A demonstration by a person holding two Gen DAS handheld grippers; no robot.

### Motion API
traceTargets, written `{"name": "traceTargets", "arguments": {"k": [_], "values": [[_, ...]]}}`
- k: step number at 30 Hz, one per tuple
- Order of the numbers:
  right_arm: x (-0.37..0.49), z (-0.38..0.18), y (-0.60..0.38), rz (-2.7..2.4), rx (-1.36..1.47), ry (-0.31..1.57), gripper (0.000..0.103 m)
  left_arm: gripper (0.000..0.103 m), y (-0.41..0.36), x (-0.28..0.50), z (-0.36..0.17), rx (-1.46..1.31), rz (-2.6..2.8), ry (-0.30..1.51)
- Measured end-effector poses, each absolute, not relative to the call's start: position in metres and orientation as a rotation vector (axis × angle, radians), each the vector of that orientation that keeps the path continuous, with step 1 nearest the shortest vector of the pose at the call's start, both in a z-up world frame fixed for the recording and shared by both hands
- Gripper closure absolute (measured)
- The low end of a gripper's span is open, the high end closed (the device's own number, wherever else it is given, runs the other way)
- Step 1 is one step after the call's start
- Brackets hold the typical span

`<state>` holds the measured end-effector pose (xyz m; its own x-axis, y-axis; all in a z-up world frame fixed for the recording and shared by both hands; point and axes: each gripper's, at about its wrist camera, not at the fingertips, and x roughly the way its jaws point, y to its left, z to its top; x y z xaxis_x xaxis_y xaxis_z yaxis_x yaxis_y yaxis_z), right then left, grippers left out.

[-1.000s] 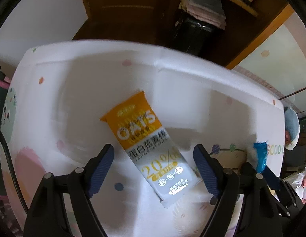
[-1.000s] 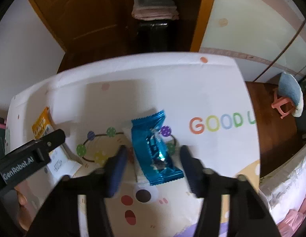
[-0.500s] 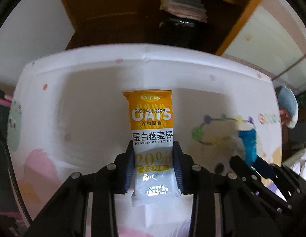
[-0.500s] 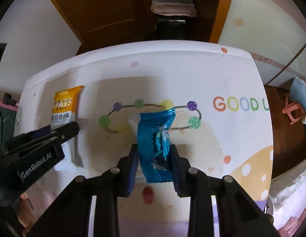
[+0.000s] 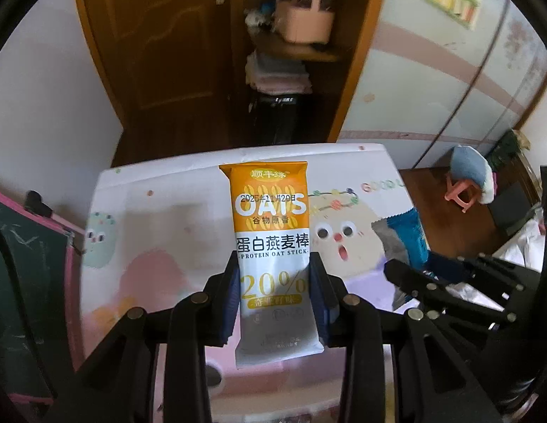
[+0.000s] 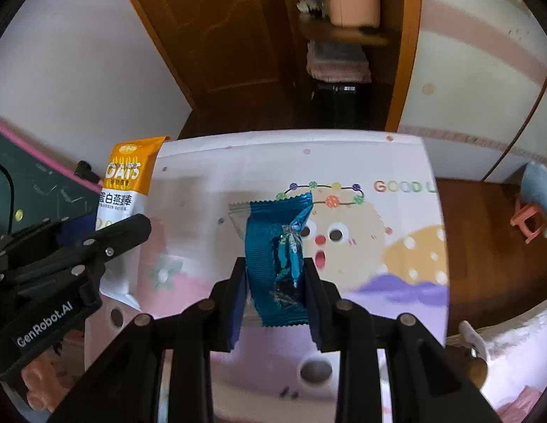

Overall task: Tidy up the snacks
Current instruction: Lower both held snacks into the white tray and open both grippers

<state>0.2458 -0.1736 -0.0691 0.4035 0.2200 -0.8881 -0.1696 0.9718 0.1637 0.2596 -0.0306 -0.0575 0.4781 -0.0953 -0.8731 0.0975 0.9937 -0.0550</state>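
Both snacks gripped, off the table.
Left gripper [image 5: 275, 299] clamps oat bar [image 5: 271, 232] at its lower half; right gripper [image 6: 275, 296] clamps blue packet [image 6: 278, 246]; both above the cartoon-print table [image 6: 396, 282].

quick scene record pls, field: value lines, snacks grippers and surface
left gripper: shut on the oat stick packet, gripped on its lower white half
right gripper: shut on the blue wrapper snack
oat stick packet: orange top, white bottom, held off the table
blue wrapper snack: crinkled foil, held off the table
table: covered by a cartoon print with "GOOD" lettering
snacks left on the table: none visible
background: wooden door, shelf with a pink basket
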Motion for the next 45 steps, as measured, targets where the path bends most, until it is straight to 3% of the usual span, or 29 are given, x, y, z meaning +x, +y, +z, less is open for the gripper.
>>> {"name": "traceTargets", "arguments": {"k": [7, 15, 31, 45], "values": [[0.159, -0.021, -0.179, 0.272, 0.064, 1.053, 0.073, 0.069, -0.034, 0.148, -0.007, 0.063, -0.122, 0.981], [0.085, 0.002, -0.179, 0.318, 0.070, 1.008, 0.073, 0.068, -0.042, 0.072, 0.004, 0.089, -0.111, 0.966], [0.023, 0.012, -0.183, 0.323, 0.079, 0.988, 0.073, 0.068, -0.055, 0.022, -0.005, 0.121, -0.090, 0.953], [-0.002, -0.035, -0.176, 0.270, 0.062, 1.114, 0.073, 0.065, -0.036, 0.005, -0.050, 0.127, -0.043, 1.074]]}}
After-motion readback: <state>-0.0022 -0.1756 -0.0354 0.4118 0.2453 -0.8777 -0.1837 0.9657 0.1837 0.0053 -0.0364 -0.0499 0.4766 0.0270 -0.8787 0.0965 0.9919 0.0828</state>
